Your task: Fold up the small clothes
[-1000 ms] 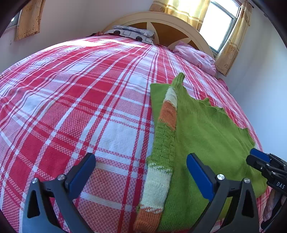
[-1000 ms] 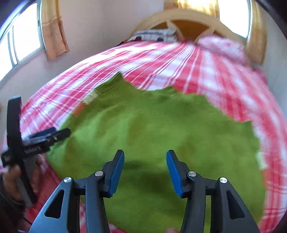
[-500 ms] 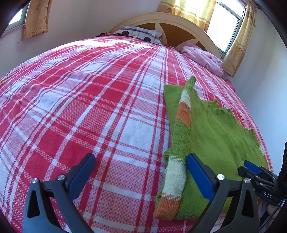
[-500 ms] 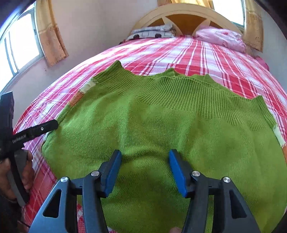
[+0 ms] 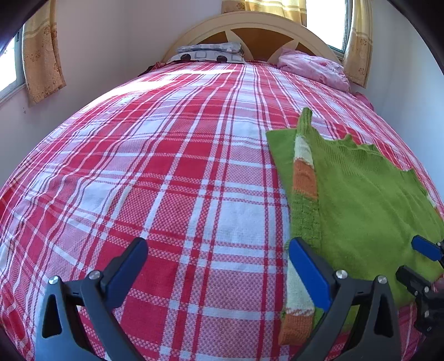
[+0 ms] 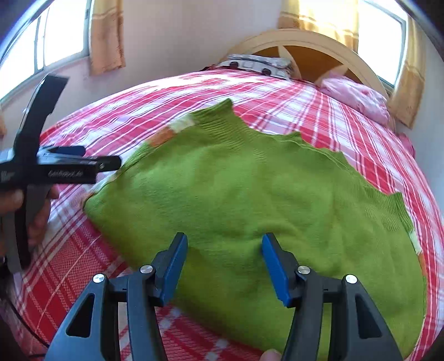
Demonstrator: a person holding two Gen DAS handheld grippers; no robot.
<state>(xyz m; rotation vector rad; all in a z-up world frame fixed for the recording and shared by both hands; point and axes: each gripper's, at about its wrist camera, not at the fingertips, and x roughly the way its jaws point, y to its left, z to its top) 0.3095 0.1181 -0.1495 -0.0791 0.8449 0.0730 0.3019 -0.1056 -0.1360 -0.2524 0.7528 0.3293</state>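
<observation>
Both the left gripper (image 5: 216, 273) and right gripper (image 6: 223, 266) gape, holding nothing. The sweater (image 6: 249, 200) blurs in the right view, its near hem cut off.

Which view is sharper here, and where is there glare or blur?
Left wrist view: sharp across the plaid bedspread, window blown out, strong fisheye bulge. Right wrist view: green sweater and left gripper smeared by motion blur, both windows overexposed.
</observation>
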